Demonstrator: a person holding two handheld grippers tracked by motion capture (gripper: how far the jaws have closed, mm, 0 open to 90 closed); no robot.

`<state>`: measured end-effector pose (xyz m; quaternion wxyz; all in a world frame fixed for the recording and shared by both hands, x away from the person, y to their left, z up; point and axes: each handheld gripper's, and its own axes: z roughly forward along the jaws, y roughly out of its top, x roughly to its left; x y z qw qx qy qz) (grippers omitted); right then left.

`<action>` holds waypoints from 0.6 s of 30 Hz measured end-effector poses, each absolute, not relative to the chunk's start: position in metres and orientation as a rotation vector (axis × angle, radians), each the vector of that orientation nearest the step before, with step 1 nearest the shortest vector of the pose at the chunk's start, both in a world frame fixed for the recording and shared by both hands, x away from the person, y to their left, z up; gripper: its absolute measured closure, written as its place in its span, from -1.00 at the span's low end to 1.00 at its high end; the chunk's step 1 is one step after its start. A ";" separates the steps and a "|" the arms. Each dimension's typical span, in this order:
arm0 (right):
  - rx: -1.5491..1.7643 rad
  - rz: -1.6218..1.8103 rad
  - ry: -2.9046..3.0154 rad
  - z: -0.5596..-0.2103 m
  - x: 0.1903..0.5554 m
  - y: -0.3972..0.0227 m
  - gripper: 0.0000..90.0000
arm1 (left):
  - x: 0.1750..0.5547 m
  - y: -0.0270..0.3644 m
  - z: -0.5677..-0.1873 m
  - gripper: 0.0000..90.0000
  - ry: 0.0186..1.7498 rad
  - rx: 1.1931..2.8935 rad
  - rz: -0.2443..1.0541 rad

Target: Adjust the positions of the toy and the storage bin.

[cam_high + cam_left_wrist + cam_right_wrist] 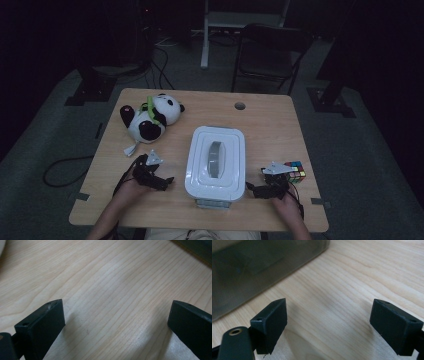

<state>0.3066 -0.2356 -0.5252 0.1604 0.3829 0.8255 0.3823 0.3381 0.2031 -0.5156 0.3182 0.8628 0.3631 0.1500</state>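
White lidded plastic box w/ grey handle (216, 162) sits centre-front on light wood worktop (270, 122). Left tool (161, 181) and right tool (257, 190) flank it, both released, jaws wide, nothing held. Rubik's cube (296, 170) just beside right tool.

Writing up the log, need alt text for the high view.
A person's two open grippers, left gripper and right gripper, rest on a wooden table either side of a lidded white box. A plush panda lies far left; a puzzle cube sits beside the right gripper.
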 end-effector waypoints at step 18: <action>1.090 1.024 2.387 -0.527 0.308 -0.231 -0.71 | 0.362 0.227 -0.445 -0.96 0.916 2.190 0.483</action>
